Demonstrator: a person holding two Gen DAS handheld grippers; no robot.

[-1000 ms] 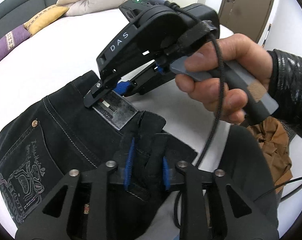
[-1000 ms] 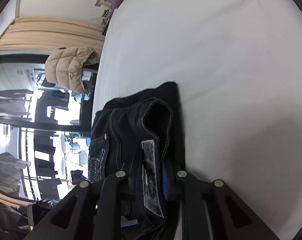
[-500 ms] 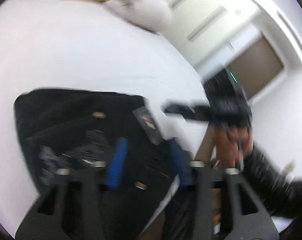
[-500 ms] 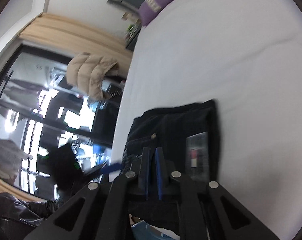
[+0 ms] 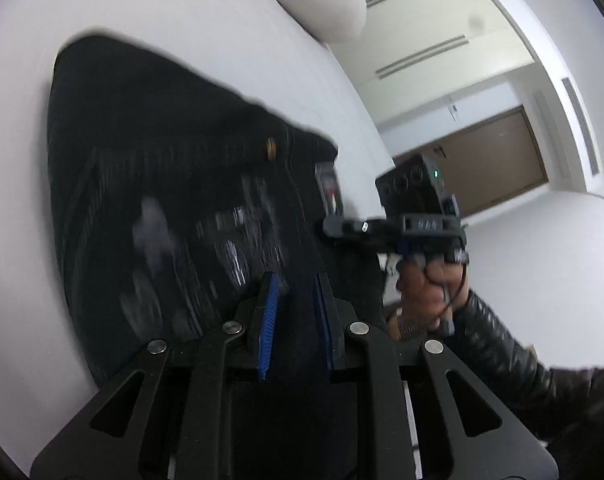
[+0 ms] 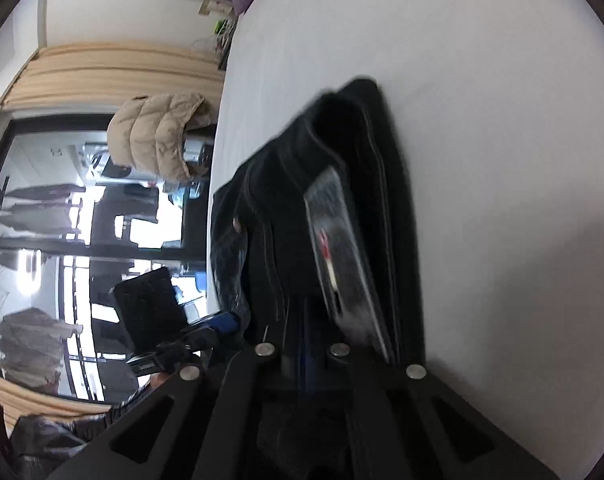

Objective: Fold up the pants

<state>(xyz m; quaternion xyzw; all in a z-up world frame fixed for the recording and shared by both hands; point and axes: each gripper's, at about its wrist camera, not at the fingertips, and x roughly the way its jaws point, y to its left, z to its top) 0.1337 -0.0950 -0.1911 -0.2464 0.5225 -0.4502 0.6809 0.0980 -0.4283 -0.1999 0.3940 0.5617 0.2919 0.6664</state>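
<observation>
Closing over the dark denim, the left gripper (image 5: 295,320) had its blue ribbed pads still slightly apart, with no cloth clearly pinched. The right gripper (image 6: 305,354) had let go and now stood fully shut and empty just beside the waistband. A second earlier both had gripped the fabric, so this fold looked laid down. The pants (image 5: 174,184), black jeans with pale stitching, a brass rivet and a stiff grey label (image 6: 342,248), lay in a compact stack on the smooth white bed (image 5: 162,8).
</observation>
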